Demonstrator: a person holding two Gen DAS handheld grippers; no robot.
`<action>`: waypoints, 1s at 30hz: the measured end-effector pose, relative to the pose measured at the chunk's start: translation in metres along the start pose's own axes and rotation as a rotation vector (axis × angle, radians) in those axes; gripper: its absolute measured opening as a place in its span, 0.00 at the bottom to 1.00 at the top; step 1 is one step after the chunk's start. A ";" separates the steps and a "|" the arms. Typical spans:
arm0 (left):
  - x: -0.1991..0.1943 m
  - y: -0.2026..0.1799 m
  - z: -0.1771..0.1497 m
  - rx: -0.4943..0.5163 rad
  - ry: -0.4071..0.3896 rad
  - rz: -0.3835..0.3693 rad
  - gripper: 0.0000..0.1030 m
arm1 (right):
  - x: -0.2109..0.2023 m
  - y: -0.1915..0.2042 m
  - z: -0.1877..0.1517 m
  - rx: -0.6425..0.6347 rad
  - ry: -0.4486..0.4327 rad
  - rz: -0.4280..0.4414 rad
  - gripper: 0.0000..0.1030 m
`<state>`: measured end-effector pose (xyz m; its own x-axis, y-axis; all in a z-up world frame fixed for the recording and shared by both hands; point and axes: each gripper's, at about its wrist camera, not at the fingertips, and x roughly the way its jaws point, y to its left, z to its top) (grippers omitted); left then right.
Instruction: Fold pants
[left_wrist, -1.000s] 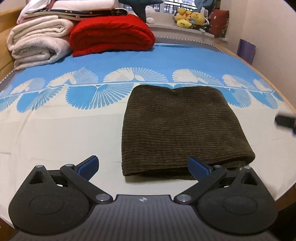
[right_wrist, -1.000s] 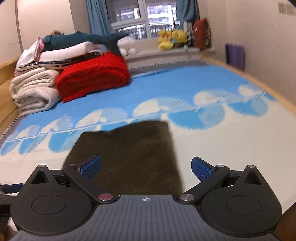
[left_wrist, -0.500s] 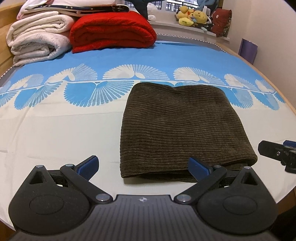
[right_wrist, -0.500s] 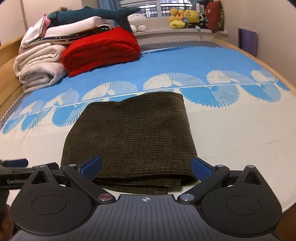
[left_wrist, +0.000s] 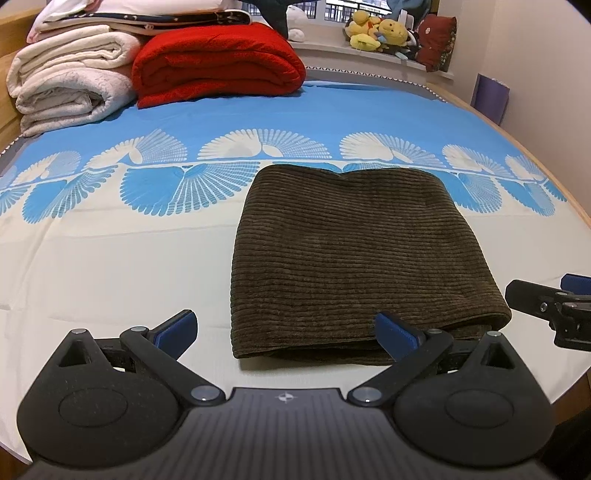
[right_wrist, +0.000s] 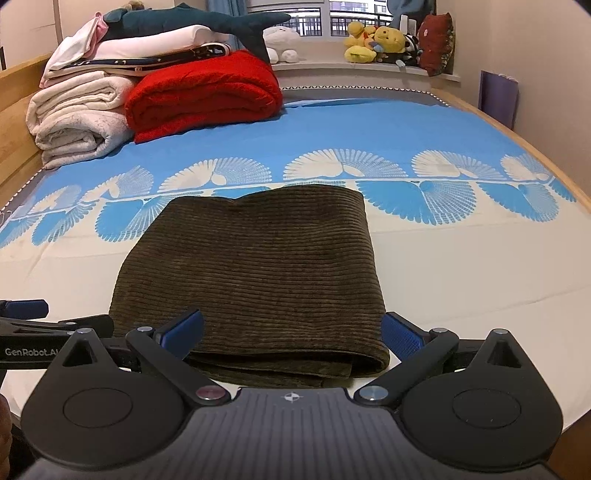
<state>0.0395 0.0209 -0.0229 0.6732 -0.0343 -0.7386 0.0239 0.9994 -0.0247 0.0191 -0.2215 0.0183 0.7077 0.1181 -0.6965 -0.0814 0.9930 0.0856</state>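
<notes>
- My pants (left_wrist: 354, 254), centre of the frame, are dark olive-brown with fine ribbed cords.
- The bedsheet (left_wrist: 110, 258) is cream near me and bright blue farther up, with a band of white and blue fan shapes between.
- The blanket (left_wrist: 218, 62) at upper left is red; the towels (left_wrist: 70, 85) beside it are off-white.
- My left gripper (left_wrist: 284, 326) is black with blue fingertips (left_wrist: 177, 326).
- The plush toys (right_wrist: 373, 42) at the top are yellow.

We count one folded pair of pants (left_wrist: 362, 258), two grippers, the left gripper (left_wrist: 286, 326) and the right gripper (right_wrist: 291, 330), one red blanket (right_wrist: 207, 96), and one shark plush (right_wrist: 199, 20).
</notes>
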 end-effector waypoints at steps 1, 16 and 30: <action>0.000 0.000 0.000 0.001 0.000 0.000 1.00 | 0.000 0.000 0.000 0.002 0.000 0.001 0.99; 0.001 -0.002 0.000 0.015 -0.004 -0.007 1.00 | 0.002 0.001 0.002 0.000 0.005 -0.002 0.99; 0.000 -0.001 -0.001 0.028 -0.007 -0.014 1.00 | 0.003 0.003 0.000 -0.010 0.008 -0.004 0.99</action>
<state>0.0390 0.0196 -0.0238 0.6777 -0.0483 -0.7337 0.0539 0.9984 -0.0159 0.0216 -0.2182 0.0165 0.7025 0.1142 -0.7024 -0.0855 0.9934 0.0760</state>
